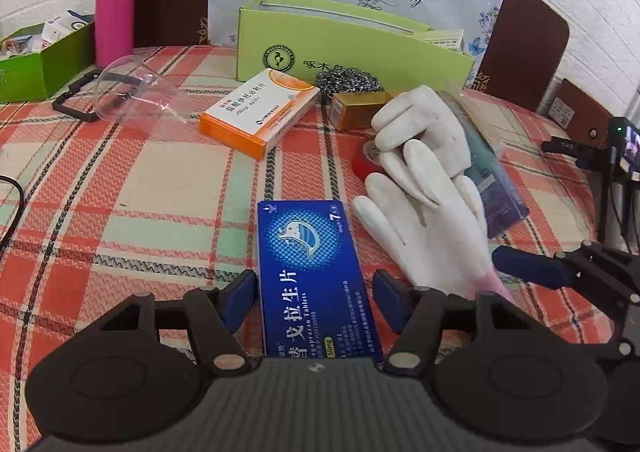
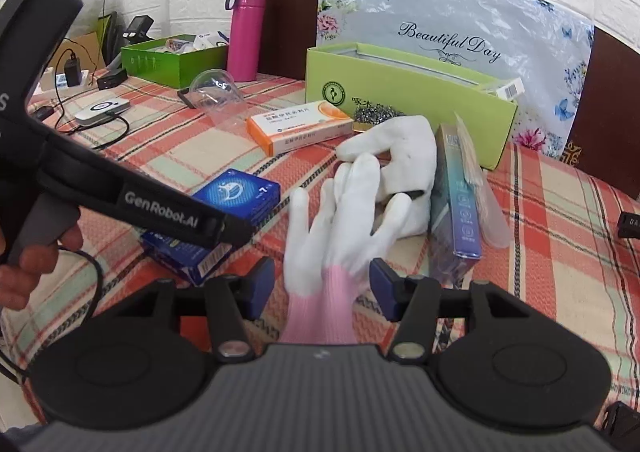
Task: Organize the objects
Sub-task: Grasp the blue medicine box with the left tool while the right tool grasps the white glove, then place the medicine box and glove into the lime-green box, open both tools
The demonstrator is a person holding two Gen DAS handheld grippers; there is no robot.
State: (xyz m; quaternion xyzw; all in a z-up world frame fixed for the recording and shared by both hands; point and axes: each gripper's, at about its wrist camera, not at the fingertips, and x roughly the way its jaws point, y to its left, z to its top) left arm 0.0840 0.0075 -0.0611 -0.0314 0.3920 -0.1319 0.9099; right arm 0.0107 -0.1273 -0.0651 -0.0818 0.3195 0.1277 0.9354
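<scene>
While lying flat on the tabletop (image 1: 120,179), blue tablet box (image 1: 312,276) between spread fingers of left claw (image 1: 316,292), ungripped: light, stiff card, best pinched across long sides. White glove (image 2: 344,211) with pink cuff between wide-open right claw (image 2: 322,284): soft, limp; take at cuff.
</scene>
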